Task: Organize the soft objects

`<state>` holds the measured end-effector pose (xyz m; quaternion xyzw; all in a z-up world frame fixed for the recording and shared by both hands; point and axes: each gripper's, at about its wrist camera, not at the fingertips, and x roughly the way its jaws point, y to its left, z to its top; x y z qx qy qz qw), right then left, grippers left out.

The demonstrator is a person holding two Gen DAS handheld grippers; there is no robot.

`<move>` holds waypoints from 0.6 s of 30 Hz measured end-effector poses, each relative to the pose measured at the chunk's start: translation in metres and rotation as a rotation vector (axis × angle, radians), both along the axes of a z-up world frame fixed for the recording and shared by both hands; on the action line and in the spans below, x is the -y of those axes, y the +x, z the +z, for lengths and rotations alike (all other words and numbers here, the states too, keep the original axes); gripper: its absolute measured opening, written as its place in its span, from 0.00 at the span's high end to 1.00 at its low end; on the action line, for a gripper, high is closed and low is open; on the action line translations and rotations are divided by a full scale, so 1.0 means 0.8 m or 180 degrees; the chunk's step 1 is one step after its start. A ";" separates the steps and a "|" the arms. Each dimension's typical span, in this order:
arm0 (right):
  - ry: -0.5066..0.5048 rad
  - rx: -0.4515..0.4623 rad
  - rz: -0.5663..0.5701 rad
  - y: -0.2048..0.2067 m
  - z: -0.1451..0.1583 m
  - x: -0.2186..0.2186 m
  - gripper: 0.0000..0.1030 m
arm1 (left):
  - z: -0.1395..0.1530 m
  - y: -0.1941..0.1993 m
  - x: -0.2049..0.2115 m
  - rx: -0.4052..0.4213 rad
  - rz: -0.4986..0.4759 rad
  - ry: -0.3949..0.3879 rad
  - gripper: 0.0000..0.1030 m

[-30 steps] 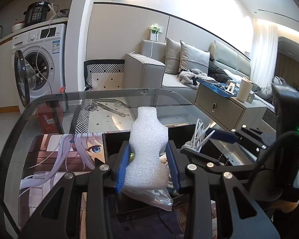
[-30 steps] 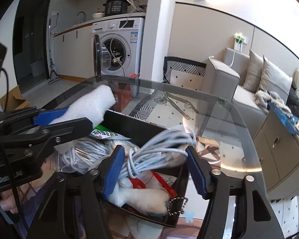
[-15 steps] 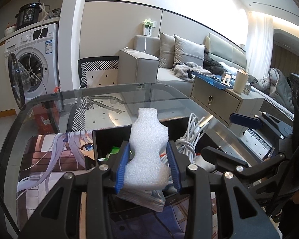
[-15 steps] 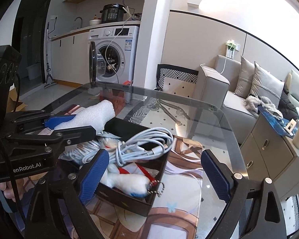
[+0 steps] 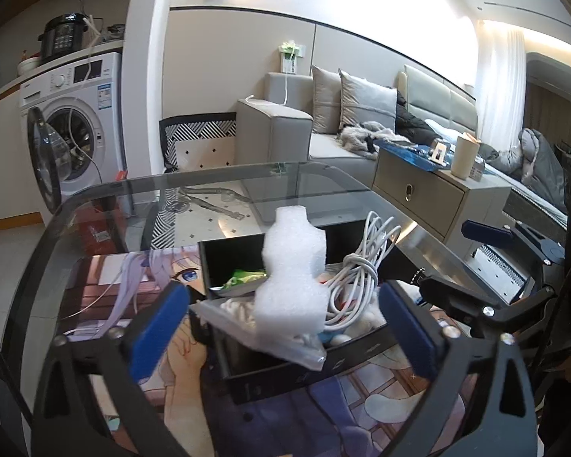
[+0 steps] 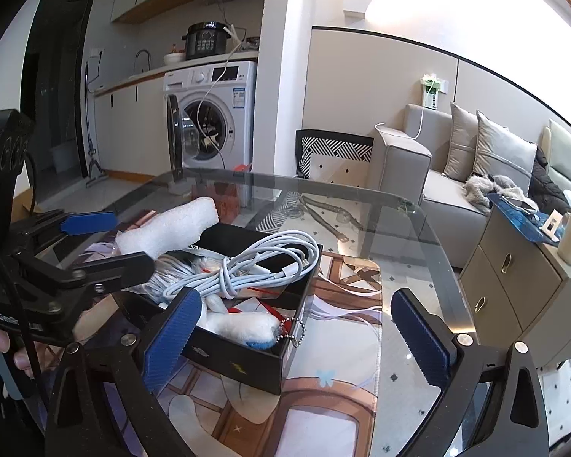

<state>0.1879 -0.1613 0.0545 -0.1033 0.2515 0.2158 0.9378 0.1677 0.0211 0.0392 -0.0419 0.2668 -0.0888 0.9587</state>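
The left gripper (image 5: 281, 327) has its blue pads spread wide, clear of the white foam piece (image 5: 291, 278), which stands upright in the black box (image 5: 304, 375) on a clear plastic bag (image 5: 285, 346). The right gripper (image 6: 297, 335) is also spread apart, gripping nothing. A coiled white cable (image 6: 255, 266) and a white plush keychain (image 6: 243, 325) lie in the box, which sits on the anime desk mat (image 6: 323, 411) near the glass table's (image 6: 418, 228) front edge.

A white foam piece (image 5: 291, 278) stands upright in the black box (image 5: 308, 371), beside a coiled white cable (image 5: 361, 266).
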 end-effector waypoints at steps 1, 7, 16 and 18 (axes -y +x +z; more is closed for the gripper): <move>0.0013 -0.0002 0.0004 -0.001 0.000 0.001 0.01 | 0.000 -0.002 -0.001 0.0012 0.0012 0.0001 0.00; 0.0143 0.0031 0.0067 -0.017 -0.001 0.005 0.01 | -0.001 -0.018 -0.008 0.0059 0.0123 0.0072 0.00; 0.0295 0.0106 0.0193 -0.032 -0.004 0.006 0.01 | -0.004 -0.041 -0.016 0.0182 0.0274 0.0143 0.00; 0.0339 0.0112 0.0199 -0.033 -0.005 0.007 0.01 | -0.007 -0.044 -0.016 0.0210 0.0314 0.0172 0.00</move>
